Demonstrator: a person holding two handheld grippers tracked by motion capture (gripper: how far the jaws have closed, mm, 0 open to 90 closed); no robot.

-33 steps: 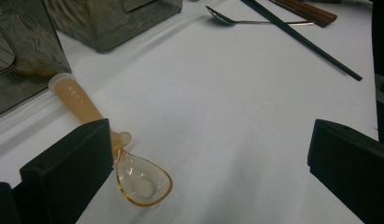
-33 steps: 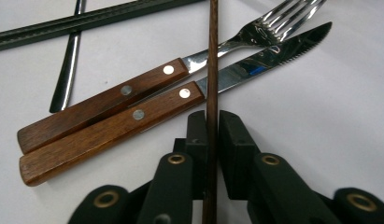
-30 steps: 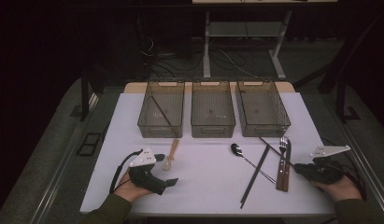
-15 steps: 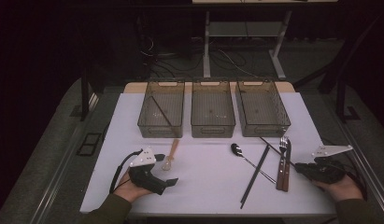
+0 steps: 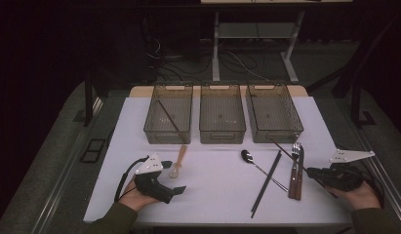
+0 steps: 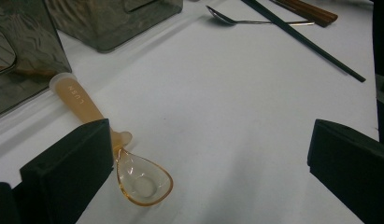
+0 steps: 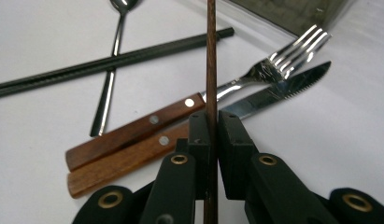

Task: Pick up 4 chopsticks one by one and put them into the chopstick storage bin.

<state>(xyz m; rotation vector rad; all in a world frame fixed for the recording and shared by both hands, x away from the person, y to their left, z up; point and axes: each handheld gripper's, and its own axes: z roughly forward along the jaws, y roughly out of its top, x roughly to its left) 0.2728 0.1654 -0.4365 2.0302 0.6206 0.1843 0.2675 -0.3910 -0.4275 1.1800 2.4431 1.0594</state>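
Olive sleeves (image 5: pixel 112 222); black grippers with brass-ringed screws (image 7: pixel 179 159), grey three-cornered plates (image 5: pixel 350 155), black cables (image 5: pixel 124 176).

You work at a white table (image 5: pixel 212 195) under light that falls on its top alone, while the room around you stays dark. Beyond it a pale desk frame (image 5: pixel 256 34) stands on grey floor (image 5: pixel 334 63), with loose cables (image 5: pixel 237 61) underneath.

The high view looks forward and down over the whole white table (image 5: pixel 217 195). The left gripper view sits low and close beside the amber spoon (image 6: pixel 133 177). The right gripper view hovers close over the fork (image 7: pixel 255 74); the high view shares both.
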